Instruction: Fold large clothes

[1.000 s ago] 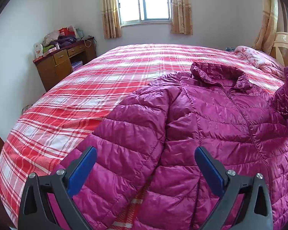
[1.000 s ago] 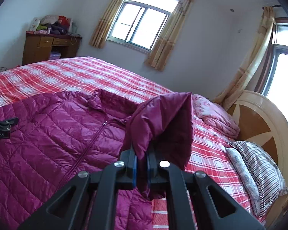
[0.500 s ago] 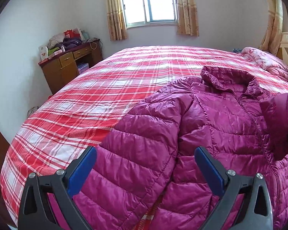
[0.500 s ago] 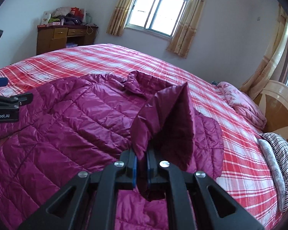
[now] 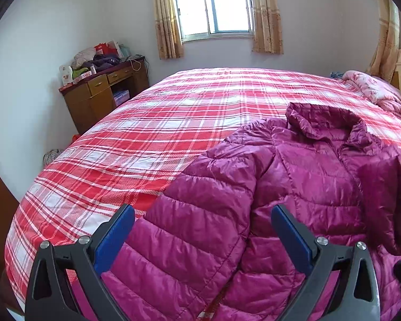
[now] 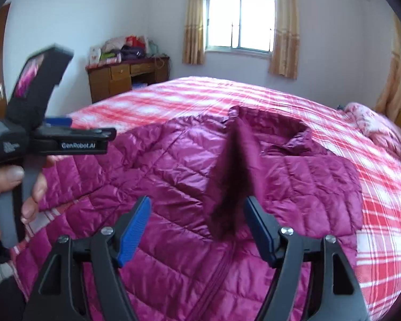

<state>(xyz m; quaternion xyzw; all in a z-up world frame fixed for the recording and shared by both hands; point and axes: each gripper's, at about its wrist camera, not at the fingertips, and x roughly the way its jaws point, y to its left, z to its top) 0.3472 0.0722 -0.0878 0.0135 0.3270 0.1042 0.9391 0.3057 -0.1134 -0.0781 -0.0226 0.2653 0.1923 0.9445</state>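
Plaid bed (image 5: 152, 144) carries our jacket (image 5: 302, 187), collar toward the window.
Right tongs (image 6: 197, 227) have just been opening, released, sleeve cuff (image 6: 235, 187) loose between them; left tongs (image 5: 203, 235) gape empty over the other sleeve (image 5: 195, 230), nearer them.

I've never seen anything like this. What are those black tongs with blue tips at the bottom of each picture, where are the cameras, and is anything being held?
There is no robot here: a person holds a hand-operated gripper in each hand, and each carries a wide-angle camera looking forward along its two fingers. One picture comes from the left gripper, the other from the right gripper; the right view also shows the left tool from the side in the person's hand.

On the bed's red plaid cover lies a magenta puffer jacket, being folded. The left gripper is open and holds nothing. The right gripper's jaws have just been opening: the sleeve stands between them, folded over the jacket, no longer pinched.
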